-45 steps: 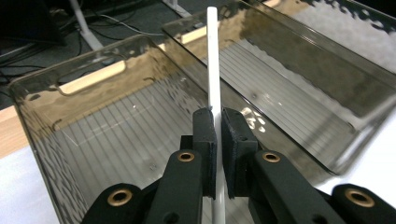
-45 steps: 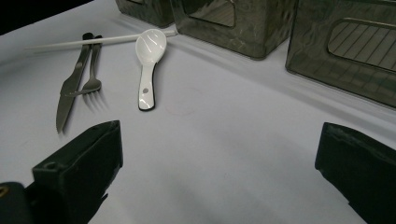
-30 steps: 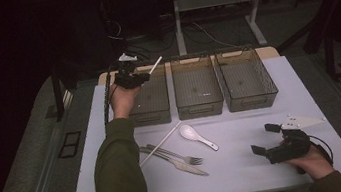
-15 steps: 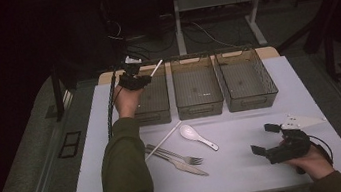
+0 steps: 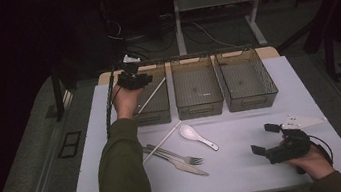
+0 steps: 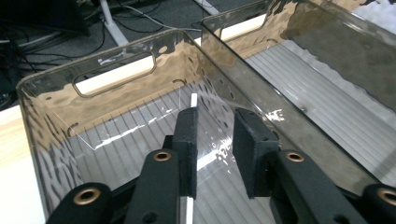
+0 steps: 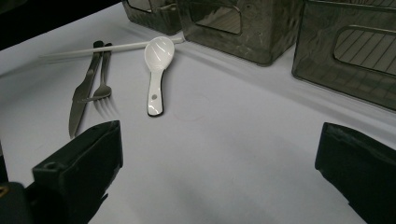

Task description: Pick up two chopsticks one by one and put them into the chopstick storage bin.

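My left gripper (image 5: 136, 80) hangs over the left smoky plastic bin (image 5: 157, 116). Its jaws have just been opening and stand apart (image 6: 215, 122). A white chopstick (image 6: 194, 100) runs between them beside the left pad, with the right pad clear of it. From above, the chopstick (image 5: 152, 94) slants down inside that bin. A second white chopstick (image 5: 162, 141), a white spoon (image 5: 197, 136), a fork (image 5: 174, 155) and a knife (image 5: 183, 166) lie on the white table. My right gripper (image 5: 264, 138) rests open at the front right, with bare table between its jaws (image 7: 224, 154).
A middle bin (image 5: 200, 108) and a right bin (image 5: 251, 100) stand in a row with the left one at the table's far edge. Dark floor, cables and a desk frame lie beyond. The spoon (image 7: 158, 70), fork (image 7: 102, 74) and knife (image 7: 81, 91) lie ahead of the right gripper.
The chopstick that stuck up from the left jaws has dropped to slant down into the left bin as the jaws parted. The right gripper has stayed still.
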